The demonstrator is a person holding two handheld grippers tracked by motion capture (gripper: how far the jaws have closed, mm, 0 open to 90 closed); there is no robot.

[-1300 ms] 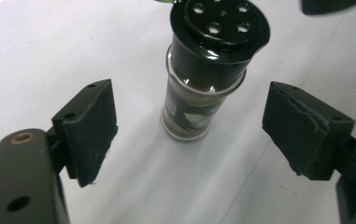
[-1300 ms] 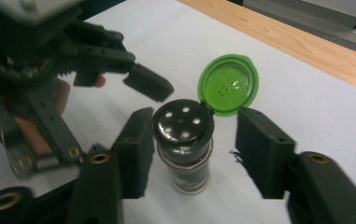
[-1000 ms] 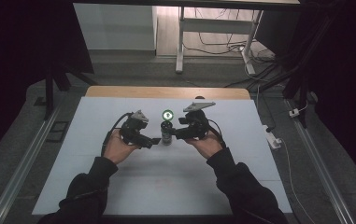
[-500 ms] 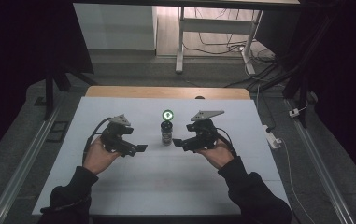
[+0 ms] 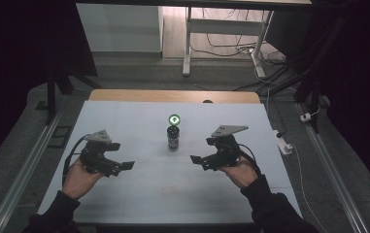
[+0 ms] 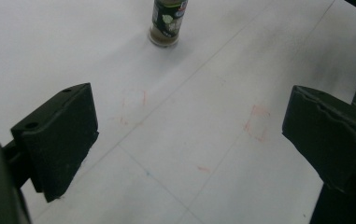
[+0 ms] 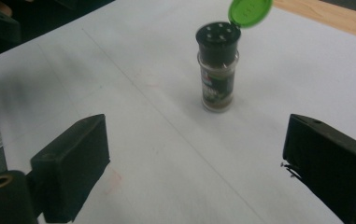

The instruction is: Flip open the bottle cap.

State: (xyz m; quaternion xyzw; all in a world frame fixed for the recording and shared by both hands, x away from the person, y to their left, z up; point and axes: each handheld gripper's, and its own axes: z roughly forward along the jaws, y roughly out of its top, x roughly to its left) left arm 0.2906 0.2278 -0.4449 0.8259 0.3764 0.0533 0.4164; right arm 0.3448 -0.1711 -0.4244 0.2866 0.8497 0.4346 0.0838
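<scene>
Spice jar [image 5: 173, 138] upright on table [image 5: 270, 194], green lid [image 7: 249, 10] flipped up, brownish contents; left gripper [image 5: 124, 167] and right gripper [image 5: 196, 160] wide, empty.

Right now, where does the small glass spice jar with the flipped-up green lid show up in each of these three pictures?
High view: the small glass spice jar stands mid-table, between both grippers.
Left gripper view: at the top edge, left of centre, its top cut off.
Right gripper view: upper middle, lid open.
Shared landmark: the white table.
</scene>
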